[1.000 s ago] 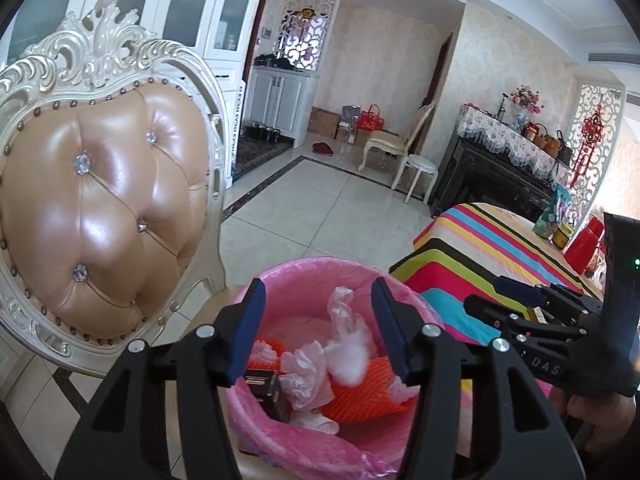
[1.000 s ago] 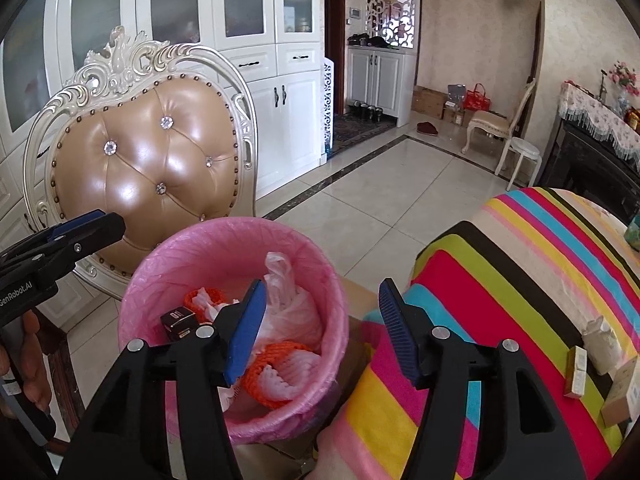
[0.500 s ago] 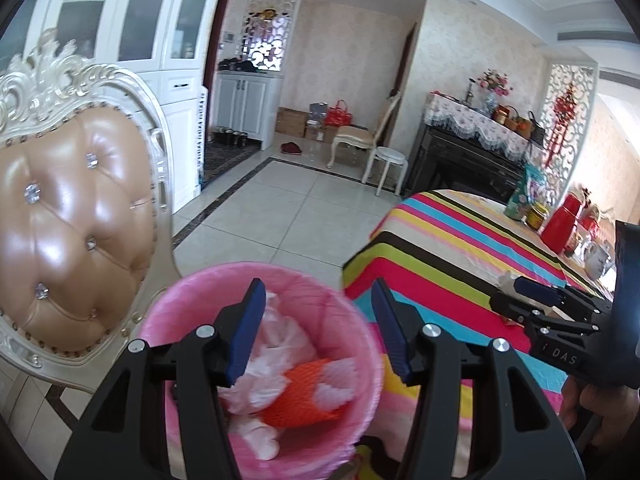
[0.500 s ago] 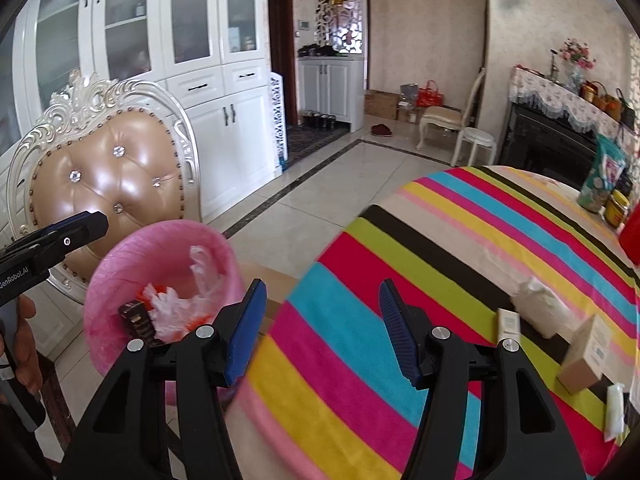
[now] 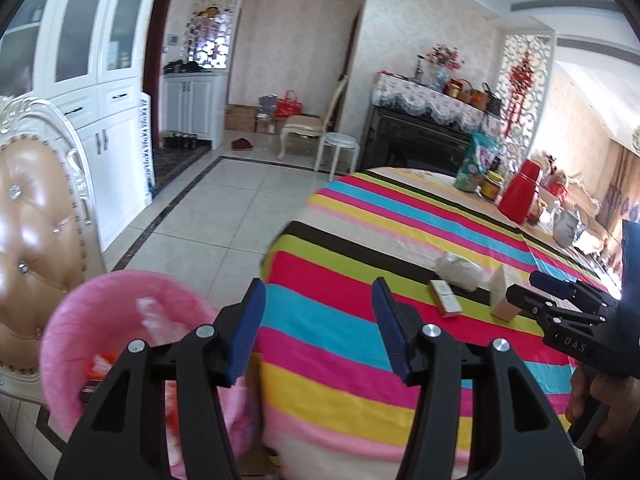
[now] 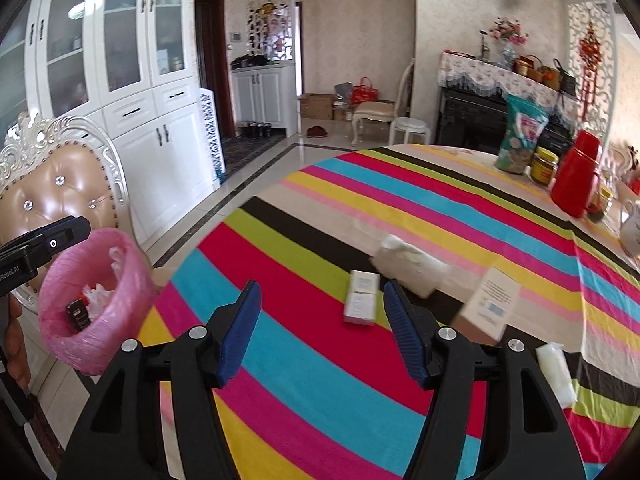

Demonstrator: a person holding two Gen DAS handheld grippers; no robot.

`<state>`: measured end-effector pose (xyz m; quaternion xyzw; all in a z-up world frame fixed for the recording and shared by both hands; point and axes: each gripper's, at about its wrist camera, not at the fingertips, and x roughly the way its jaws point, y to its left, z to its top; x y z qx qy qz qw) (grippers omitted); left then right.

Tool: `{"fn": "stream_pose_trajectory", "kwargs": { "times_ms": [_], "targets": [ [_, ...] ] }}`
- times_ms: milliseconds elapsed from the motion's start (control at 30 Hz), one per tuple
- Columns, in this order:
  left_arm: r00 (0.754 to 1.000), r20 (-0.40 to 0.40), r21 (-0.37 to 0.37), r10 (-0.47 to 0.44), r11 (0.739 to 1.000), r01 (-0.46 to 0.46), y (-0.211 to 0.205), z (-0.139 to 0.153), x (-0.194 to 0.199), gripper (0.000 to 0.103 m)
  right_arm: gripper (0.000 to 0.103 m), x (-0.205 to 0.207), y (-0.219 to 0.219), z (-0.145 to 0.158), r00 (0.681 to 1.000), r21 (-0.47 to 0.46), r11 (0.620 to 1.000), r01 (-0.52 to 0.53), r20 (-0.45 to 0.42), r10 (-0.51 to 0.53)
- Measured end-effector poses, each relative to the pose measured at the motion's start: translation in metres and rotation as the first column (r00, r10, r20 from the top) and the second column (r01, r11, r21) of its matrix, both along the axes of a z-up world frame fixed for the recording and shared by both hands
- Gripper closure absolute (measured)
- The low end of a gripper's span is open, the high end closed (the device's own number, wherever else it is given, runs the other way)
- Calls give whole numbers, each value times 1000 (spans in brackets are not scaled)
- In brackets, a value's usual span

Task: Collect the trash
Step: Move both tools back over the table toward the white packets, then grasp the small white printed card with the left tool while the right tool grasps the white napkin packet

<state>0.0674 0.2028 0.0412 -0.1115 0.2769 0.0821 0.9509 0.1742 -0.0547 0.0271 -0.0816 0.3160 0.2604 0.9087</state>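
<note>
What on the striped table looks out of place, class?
Loose litter on the tablecloth: a small flat box, a crumpled paper, a tipped carton and a white wrapper, all outside the pink bin.

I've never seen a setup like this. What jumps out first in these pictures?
The striped tablecloth in loud pink, blue, yellow and red fills the middle. Beside the table, at the left, a pink-lined bin holds crumpled wrappers, in front of a tufted tan chair. On the cloth lie a small white box and crumpled paper; two open grippers, left and right, frame the views.
</note>
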Motion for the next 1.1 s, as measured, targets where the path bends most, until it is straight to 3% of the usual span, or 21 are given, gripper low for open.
{"fn": "stream_pose_trajectory", "kwargs": {
  "times_ms": [567,800,1100],
  "targets": [
    [985,-76,27,-152,988,154,-118,-25,92,50,37,49,-139,-37,971,-21,972,233,-49,-234],
    [972,-128,36,-197,978,203,-158,-49,133,50,33,70,-167,-49,955,-70,955,289,-42,-292],
    [956,-208,25,-208,976,218,-178,-83,180,50,32,91,-200,-78,937,-110,944,312,-131,-325]
  ]
}}
